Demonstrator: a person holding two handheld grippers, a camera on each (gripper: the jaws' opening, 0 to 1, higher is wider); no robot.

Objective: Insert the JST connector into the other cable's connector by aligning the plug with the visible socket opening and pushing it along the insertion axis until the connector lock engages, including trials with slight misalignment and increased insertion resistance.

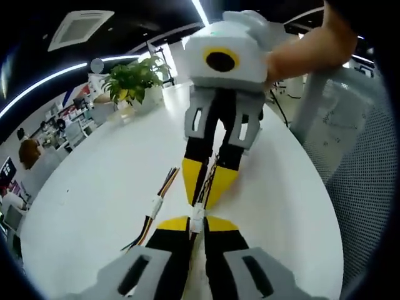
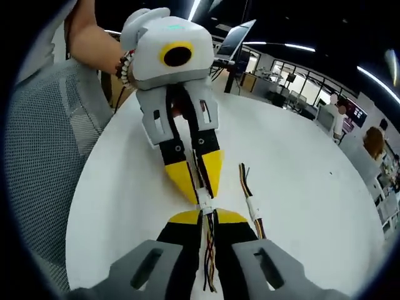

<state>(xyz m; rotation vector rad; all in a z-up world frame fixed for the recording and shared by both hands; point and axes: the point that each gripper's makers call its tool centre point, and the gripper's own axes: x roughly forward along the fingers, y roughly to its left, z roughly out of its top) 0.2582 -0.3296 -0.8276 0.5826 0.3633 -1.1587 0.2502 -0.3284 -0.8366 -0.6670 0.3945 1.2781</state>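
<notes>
Two handheld grippers are meeting tip to tip above the white round table (image 1: 94, 187), near the edge beside the mesh chair (image 1: 369, 175). The left gripper (image 1: 197, 224) is pinching a small white JST connector (image 1: 197, 215) between its yellow-tipped jaws, which are pressed close around it. The right gripper (image 2: 206, 215) is likewise closing its jaws on the mating connector (image 2: 204, 201), with that cable's coloured wires (image 2: 209, 256) trailing back between the jaws. The two housings are touching end to end; whether the lock is engaged cannot be told. A spare cable (image 1: 156, 203) with its own white connector is lying on the table just beside the grippers, and a potted plant (image 1: 134, 81) is standing at the far edge. Judged from the pictures, the connectors are light, rigid plastic with thin, easily bent pins, while the wires are limp and offer no pushing stiffness. Each housing is therefore best held by its flat sides, close behind the mating face, not by the wires.
</notes>
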